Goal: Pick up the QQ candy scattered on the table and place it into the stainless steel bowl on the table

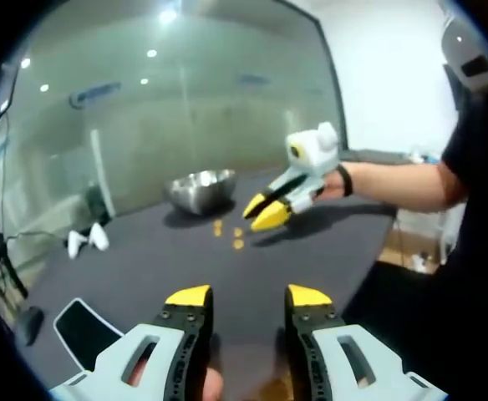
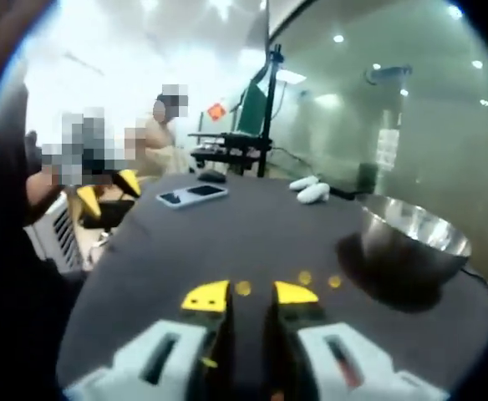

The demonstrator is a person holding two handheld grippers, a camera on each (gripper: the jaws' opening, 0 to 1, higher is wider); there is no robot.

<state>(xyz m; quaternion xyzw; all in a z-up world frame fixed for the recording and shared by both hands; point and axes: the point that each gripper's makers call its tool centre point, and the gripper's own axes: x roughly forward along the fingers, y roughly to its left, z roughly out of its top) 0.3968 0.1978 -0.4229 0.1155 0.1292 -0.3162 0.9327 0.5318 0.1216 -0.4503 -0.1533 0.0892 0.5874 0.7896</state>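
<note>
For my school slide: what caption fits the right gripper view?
Open hand-held gripper nears small yellow candies beside shiny round stainless steel bowl.

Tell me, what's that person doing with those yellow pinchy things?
A person holds tongs in each hand over a dark table. The right tongs hang just above the small orange candies, near the stainless steel bowl, jaws slightly apart with nothing between them. The left tongs wait farther back, open and empty. No candy has been picked up at this moment.
</note>
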